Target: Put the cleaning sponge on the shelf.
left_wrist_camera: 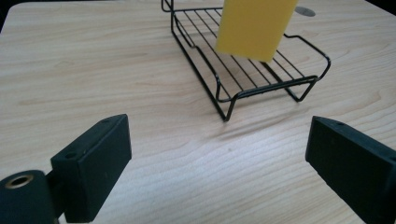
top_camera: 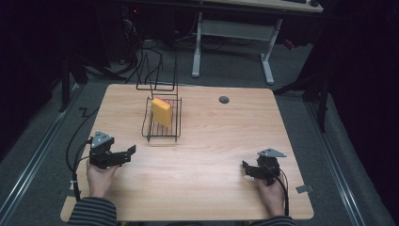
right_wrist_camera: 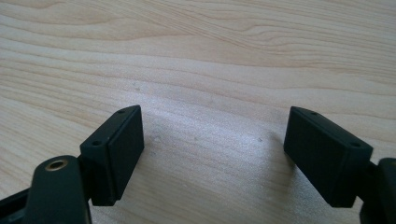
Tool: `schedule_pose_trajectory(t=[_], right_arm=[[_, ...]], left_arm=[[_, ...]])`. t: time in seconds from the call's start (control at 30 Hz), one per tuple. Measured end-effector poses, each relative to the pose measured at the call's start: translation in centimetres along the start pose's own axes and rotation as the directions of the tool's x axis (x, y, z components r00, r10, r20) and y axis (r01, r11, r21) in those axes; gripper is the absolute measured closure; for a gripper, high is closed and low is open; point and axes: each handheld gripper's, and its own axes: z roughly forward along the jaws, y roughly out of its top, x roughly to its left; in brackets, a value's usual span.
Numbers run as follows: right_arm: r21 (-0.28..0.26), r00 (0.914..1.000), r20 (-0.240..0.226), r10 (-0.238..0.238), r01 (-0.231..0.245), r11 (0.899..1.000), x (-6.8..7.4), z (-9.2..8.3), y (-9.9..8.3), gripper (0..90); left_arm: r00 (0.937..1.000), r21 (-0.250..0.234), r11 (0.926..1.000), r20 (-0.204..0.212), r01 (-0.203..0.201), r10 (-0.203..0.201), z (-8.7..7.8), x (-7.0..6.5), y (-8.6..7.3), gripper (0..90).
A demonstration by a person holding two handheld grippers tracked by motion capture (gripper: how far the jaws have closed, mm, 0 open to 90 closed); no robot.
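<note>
A yellow block (top_camera: 162, 111) stands upright in a black wire rack (top_camera: 162, 133) at the middle back of the wooden table (top_camera: 211, 141). My left gripper (top_camera: 128, 153) is at the table's left front, pointing toward the rack, with its jaws open and nothing between them. In the left gripper view the block (left_wrist_camera: 254, 25) and the rack (left_wrist_camera: 275, 86) lie just ahead of the open left gripper (left_wrist_camera: 217, 128). My right gripper (top_camera: 245, 168) is low at the right front. Its jaws (right_wrist_camera: 214, 116) stand open over bare wood.
A small grey round cap (top_camera: 224, 99) sits in the tabletop behind and right of the rack. Beyond the table stands a desk on white legs (top_camera: 267, 61), with cables on the floor. A grey tab (top_camera: 304, 189) lies near the table's right front corner.
</note>
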Motion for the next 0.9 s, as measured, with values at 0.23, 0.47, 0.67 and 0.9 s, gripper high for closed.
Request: schedule_pose_trajectory(t=[0.23,0.47,0.67,0.9], right_arm=[[0.000,1.0000,0.000,0.000,0.000,1.000,0.0,0.0,0.0,20.3],[0.000,1.0000,0.000,0.000,0.000,1.000,0.0,0.0,0.0,20.3],[0.000,1.0000,0.000,0.000,0.000,1.000,0.0,0.0,0.0,20.3],[0.000,1.0000,0.000,0.000,0.000,1.000,0.0,0.0,0.0,20.3]], left_arm=[[0.9998,0.009,0.9997,-0.001,0.021,-0.021,0.1,0.2,-1.2,8.2],[0.9992,0.036,0.9986,0.009,0.039,-0.039,0.6,0.3,-2.4,9.0],[0.9997,0.061,0.9978,-0.001,0.025,-0.025,1.2,0.1,-3.1,9.2],[0.9997,0.088,0.9958,-0.011,0.024,-0.024,1.8,-0.1,-4.0,9.2]])
